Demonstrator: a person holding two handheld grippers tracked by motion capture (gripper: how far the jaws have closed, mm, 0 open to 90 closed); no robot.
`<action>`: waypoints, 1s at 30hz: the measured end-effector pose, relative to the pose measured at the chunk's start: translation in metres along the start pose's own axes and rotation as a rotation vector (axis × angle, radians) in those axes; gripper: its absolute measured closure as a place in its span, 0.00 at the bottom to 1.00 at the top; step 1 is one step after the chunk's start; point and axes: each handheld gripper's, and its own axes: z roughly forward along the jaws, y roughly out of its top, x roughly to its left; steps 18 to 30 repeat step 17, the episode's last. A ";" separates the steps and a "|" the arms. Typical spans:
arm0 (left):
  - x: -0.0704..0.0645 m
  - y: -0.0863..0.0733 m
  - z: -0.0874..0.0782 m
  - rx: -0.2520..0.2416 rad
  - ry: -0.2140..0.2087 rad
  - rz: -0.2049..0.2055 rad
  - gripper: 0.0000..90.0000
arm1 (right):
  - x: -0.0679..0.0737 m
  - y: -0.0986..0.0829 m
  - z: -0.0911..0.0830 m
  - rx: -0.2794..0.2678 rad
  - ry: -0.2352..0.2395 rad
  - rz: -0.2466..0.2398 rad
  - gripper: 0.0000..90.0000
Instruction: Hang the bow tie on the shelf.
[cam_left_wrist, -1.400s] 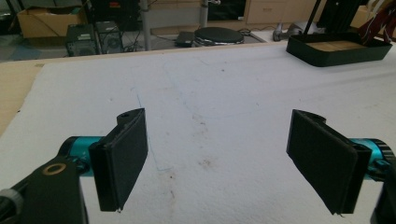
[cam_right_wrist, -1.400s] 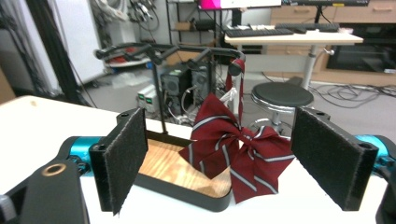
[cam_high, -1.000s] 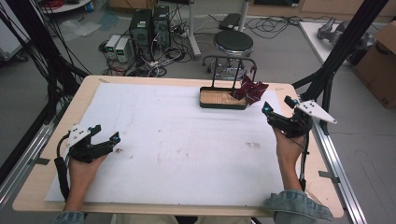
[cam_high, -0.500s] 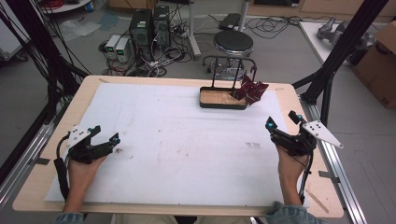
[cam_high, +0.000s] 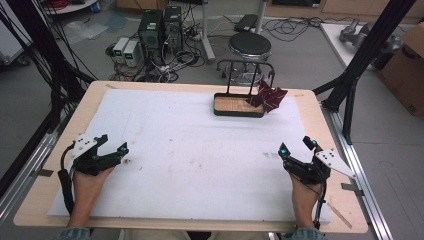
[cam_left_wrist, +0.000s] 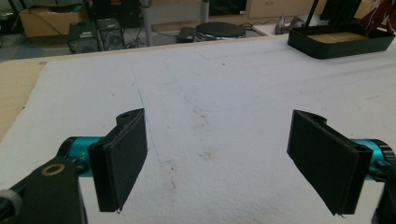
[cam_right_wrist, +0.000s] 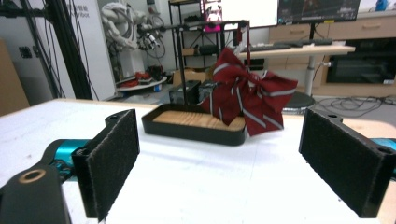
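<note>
**Kid:** Behind the surface (cam_high: 45, 200), what is all that stuff on the floor?

**Helper:** Grey floor with black computer boxes (cam_high: 160, 27), lots of cables, a round black stool (cam_high: 249, 46) and a brown cardboard box (cam_high: 407, 65) at the far right. Black poles stand at both sides.

**Kid:** And the big flat thing?

**Helper:** That is a wooden surface with a white mat (cam_high: 190, 150) over most of it. The mat has some small dirty marks.

**Kid:** What sits on the mat?

**Helper:** A black tray (cam_high: 239, 111) with a wooden bottom, at the far side, a bit to the right. A thin black rack (cam_high: 246, 64) stands up from it.

**Kid:** What is the red thing?

**Helper:** A dark red bow (cam_right_wrist: 250, 100) with pale stripes. It hangs from the rack and its lower part rests over the right end of the tray.

**Kid:** Where are the hands?

**Helper:** Both come in from the near edge. The left hand (cam_high: 86, 181) holds the left tool (cam_high: 114, 145) near the left side of the mat. The right hand (cam_high: 304, 192) holds the right tool (cam_high: 298, 146) near the right side. They are well apart.

**Kid:** Are they holding anything?

**Helper:** No. Both tools have their jaws spread wide with nothing between. In the right gripper view the tray and bow sit ahead, well away from the pads (cam_right_wrist: 112, 158).
</note>
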 end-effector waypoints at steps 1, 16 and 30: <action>0.000 0.000 0.000 0.000 0.000 0.000 0.23 | 0.000 -0.003 0.000 0.003 0.000 0.001 0.13; 0.000 0.000 0.000 -0.003 -0.004 0.001 0.23 | 0.005 -0.021 -0.003 0.043 0.014 0.027 0.13; 0.000 0.000 0.001 -0.003 -0.005 0.001 0.23 | 0.005 -0.021 -0.003 0.041 0.013 0.029 0.13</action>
